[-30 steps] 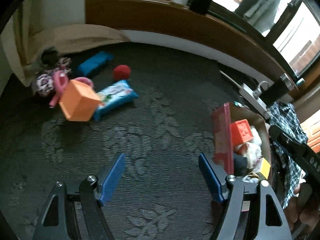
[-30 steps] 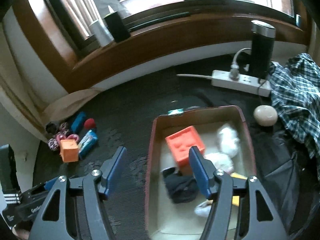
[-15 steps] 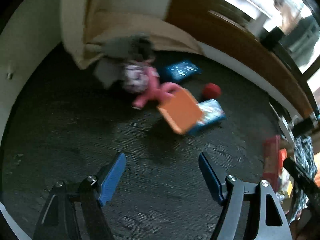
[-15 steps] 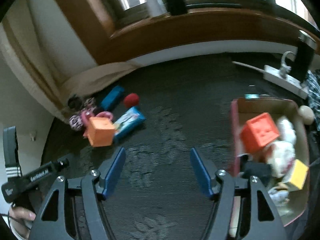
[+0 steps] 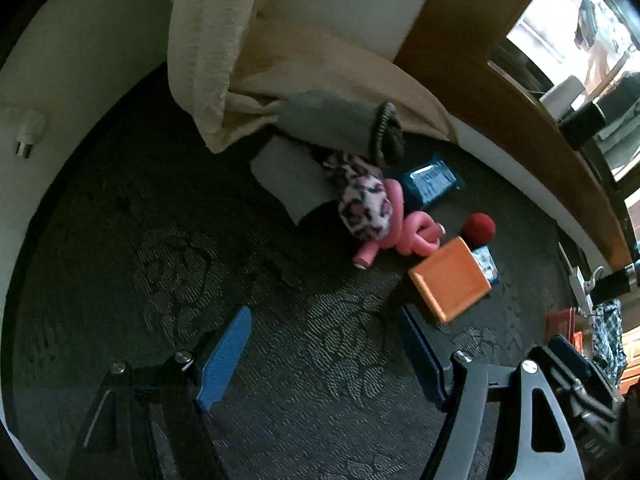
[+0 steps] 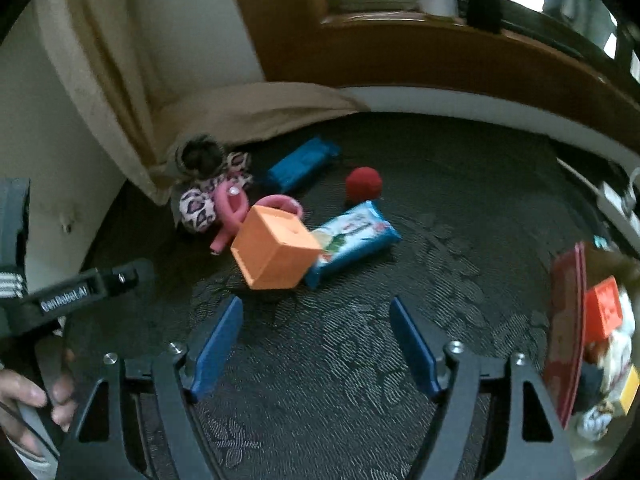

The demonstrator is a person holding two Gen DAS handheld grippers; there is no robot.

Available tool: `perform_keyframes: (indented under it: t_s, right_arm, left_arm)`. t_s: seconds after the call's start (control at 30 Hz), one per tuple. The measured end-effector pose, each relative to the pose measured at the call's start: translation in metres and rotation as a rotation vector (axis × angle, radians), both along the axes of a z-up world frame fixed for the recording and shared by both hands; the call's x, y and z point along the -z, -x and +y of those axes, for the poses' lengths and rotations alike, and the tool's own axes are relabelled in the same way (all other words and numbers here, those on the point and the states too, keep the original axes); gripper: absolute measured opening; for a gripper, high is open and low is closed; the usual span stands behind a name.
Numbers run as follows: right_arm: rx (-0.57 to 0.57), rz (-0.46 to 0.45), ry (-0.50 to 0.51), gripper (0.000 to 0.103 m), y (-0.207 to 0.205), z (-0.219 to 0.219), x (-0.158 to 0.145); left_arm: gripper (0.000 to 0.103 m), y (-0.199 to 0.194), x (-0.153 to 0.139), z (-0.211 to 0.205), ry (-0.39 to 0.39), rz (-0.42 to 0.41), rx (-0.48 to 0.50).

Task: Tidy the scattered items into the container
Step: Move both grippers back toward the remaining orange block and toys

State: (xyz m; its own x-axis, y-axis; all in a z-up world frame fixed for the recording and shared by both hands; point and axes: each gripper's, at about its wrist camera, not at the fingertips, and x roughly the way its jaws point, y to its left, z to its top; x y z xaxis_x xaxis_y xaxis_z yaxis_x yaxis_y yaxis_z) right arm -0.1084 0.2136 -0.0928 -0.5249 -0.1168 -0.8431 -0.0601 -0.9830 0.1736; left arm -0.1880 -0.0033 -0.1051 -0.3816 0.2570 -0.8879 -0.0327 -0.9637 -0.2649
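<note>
Fingers of both grippers gape over bare carpet, right pair opening.

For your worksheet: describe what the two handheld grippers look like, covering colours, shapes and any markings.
Each gripper, the left gripper and the right gripper, has two flat blue pads on angular black frames with triangular cut-outs and silver screws. In the right wrist view the left tool's black bar bears white lettering, too blurred to read surely; a black strap with white stripes sits beside it.
</note>
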Motion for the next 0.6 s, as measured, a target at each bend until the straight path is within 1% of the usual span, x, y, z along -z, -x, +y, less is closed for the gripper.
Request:
perform_keyframes:
  t_s: [0.27, 0.5, 0.6]
  right_arm:
    - [-0.091, -0.036, -0.075, 0.079, 0.025, -0.032, 0.021]
    - [-0.133, -0.047, -0.120, 0.079, 0.046, -0.041, 0.035]
    - [-0.156, -0.048, -0.167, 0.079, 0.054, -0.047, 0.042]
  left_arm:
    - [0.077, 0.020, 0.004, -0.014, -0.023, -0.007, -0.013]
    - [0.077, 0.036, 0.009, -0.016, -0.034, -0.014, -0.012]
    - [0.077, 0.042, 0.013, -0.017, -0.035, -0.024, -0.015]
